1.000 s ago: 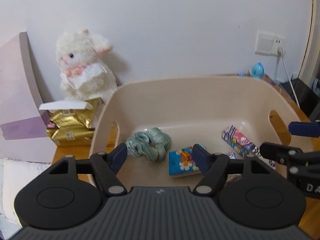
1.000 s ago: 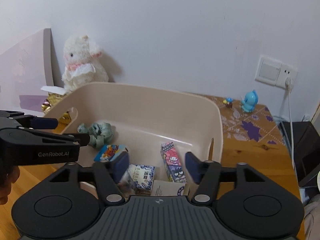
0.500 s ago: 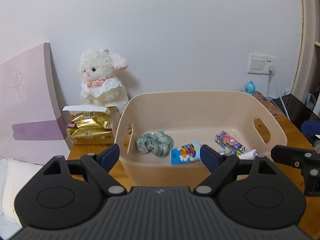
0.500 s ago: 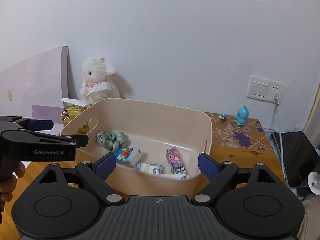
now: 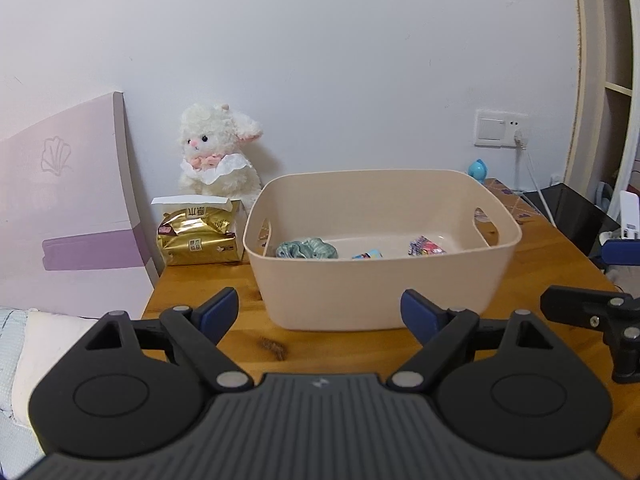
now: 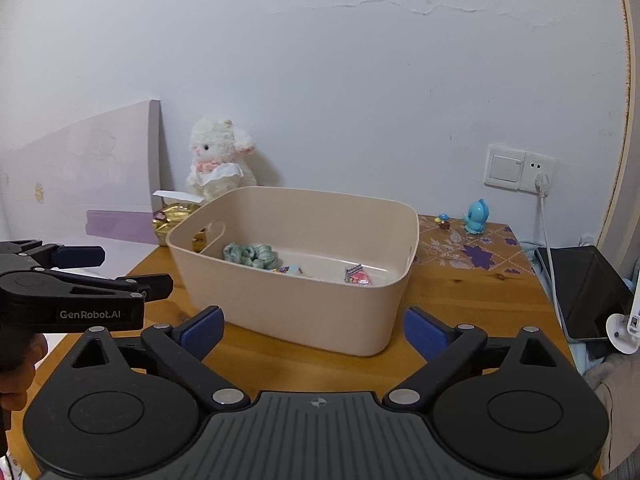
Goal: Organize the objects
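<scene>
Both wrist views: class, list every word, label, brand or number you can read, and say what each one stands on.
"GenRobot.AI": white letters on the side of the left gripper, seen in the right wrist view.
Gold tissue pack: printed characters on small labels, too blurred to read.
Small packets in the beige bin: colourful print, too small to read.
Nothing else readable; the purple board carries only a shell drawing.

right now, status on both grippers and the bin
Left gripper open, empty. Right gripper open, empty. Beige bin on table, scrunchie and small packets inside. Nothing between grippers and bin.
</scene>
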